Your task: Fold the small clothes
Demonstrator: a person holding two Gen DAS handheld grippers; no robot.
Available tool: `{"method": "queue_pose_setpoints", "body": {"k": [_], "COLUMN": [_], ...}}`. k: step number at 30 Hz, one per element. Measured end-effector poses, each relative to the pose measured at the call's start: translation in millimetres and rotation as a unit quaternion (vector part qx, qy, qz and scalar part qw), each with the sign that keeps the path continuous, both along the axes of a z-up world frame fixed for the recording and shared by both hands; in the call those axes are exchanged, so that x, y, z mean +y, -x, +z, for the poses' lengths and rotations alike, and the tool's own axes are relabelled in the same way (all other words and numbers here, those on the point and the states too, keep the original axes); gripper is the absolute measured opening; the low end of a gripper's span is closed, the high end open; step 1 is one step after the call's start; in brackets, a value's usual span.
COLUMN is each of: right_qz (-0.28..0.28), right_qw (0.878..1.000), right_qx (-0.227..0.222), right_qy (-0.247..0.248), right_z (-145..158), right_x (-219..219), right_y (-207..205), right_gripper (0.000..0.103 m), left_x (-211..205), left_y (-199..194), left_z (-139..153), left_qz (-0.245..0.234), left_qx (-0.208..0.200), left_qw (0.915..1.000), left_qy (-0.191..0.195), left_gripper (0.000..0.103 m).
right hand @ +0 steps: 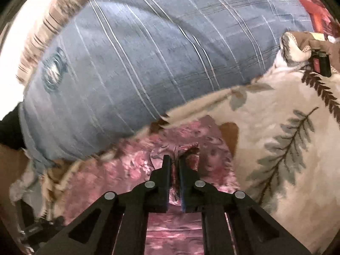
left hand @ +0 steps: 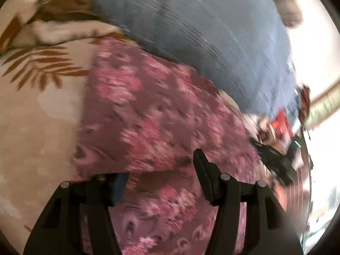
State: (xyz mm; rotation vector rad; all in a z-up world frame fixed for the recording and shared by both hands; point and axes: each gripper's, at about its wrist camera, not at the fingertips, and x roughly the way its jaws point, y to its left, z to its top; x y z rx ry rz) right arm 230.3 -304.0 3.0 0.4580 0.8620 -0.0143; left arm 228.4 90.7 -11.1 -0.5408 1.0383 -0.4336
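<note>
Right tool [right hand: 174, 161] angled down, clenched on pink floral cloth [right hand: 131, 165]; left tool [left hand: 161, 170] released

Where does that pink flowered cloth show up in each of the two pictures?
Left wrist view: the pink flowered cloth fills the centre and bottom, running under the left gripper.
Right wrist view: it lies low in the centre, a fold pinched in the right gripper.
Shared landmark: the blue striped fabric lies above the cloth in both.
</note>
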Motion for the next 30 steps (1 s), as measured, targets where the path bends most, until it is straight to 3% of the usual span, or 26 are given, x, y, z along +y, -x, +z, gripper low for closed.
{"method": "queue_pose_setpoints", "body": {"k": [1, 4, 6, 8, 11, 12, 13, 14, 17, 19, 20, 23, 24, 25, 28, 30], "right_qz": [0.005, 0.002, -0.016, -0.037, -0.033, -0.024, -0.012, 0.007, 0.02, 0.018, 0.025, 0.046, 0.042, 0.033, 0.019, 0.03], "right_qw": [1.0, 1.0, 0.999, 0.996, 0.995, 0.996, 0.997, 0.999, 0.997, 0.995, 0.995, 0.994, 0.995, 0.995, 0.998, 0.997], "right_qx": [0.023, -0.003, -0.021, -0.029, 0.0, 0.016, 0.023, 0.016, -0.069, -0.094, -0.081, 0.025, 0.003, -0.003, -0.035, -0.06], "right_qy": [0.012, 0.006, -0.044, -0.077, -0.097, -0.09, -0.073, -0.04, -0.004, 0.031, 0.056, 0.091, 0.09, 0.089, 0.042, 0.038], "right_z": [-8, 0, 5, 5, -7, -11, -11, -4, 30, 37, 31, -11, -11, -6, 10, 16], "right_x": [2, -2, -13, -23, -23, -18, -13, -5, 3, 8, 11, 15, 13, 11, 7, 12], "right_y": [-2, 11, 20, 27, 19, 14, 11, 8, 16, 18, 13, 2, 8, 13, 26, 33], "right_gripper": [0.01, 0.019, 0.027, 0.037, 0.04, 0.035, 0.017, 0.006, 0.006, 0.006, 0.006, 0.01, 0.01, 0.019, 0.019, 0.02], "left_x": [-7, -25, -25, -17, -6, -4, -3, -3, -3, -1, -1, -3, -4, -4, -11, -19], "left_y": [4, 22, 31, 31, 17, 11, 8, 6, 1, -4, -5, -2, -1, 2, 8, 8], "left_z": [5, 32, 49, 54, 42, 35, 30, 24, 10, 2, -1, 2, 5, 9, 21, 16], "left_qz": [-0.031, -0.111, -0.113, -0.072, -0.001, 0.015, 0.02, 0.024, 0.022, 0.024, 0.024, 0.02, 0.02, 0.015, 0.003, -0.003], "left_qx": [-0.01, -0.075, -0.119, -0.136, -0.117, -0.103, -0.093, -0.079, -0.052, -0.037, -0.035, -0.041, -0.045, -0.054, -0.077, -0.073], "left_qw": [0.9994, 0.9903, 0.9862, 0.9879, 0.9866, 0.9848, 0.9841, 0.9831, 0.9819, 0.9805, 0.98, 0.9776, 0.9781, 0.9797, 0.9816, 0.9763], "left_qy": [0.009, 0.038, 0.028, -0.015, -0.114, -0.139, -0.15, -0.163, -0.181, -0.191, -0.194, -0.206, -0.202, -0.192, -0.175, -0.204], "left_gripper": [0.056, 0.058, 0.069, 0.074, 0.074, 0.074, 0.074, 0.074, 0.074, 0.074, 0.074, 0.074, 0.074, 0.074, 0.074, 0.074]}}
